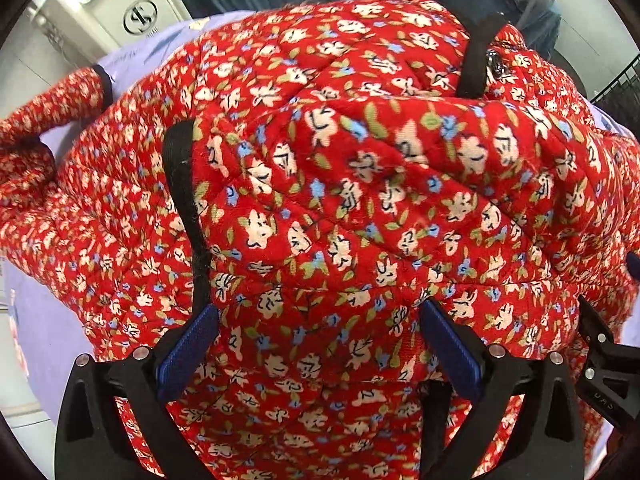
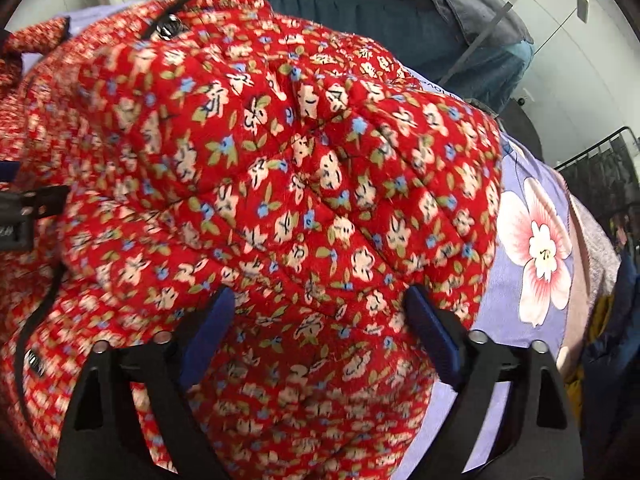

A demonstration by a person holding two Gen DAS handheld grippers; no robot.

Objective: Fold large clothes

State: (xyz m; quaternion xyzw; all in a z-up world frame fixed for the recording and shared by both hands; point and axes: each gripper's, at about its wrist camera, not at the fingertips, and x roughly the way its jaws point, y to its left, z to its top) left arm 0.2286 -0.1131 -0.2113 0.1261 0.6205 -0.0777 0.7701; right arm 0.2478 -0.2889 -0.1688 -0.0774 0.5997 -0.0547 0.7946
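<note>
Grippers both point down over the red floral quilted jacket point(image 1: 360, 184) on the lilac sheet point(image 2: 520, 308): left gripper point(image 1: 320, 320) wide apart, right gripper point(image 2: 320, 304) wide too, nothing pinched.

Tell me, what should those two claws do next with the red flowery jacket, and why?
Probably lower and pinch an edge: the left gripper and the right gripper both stand open above the red quilted jacket, which bulges unflattened on the lilac sheet.
</note>
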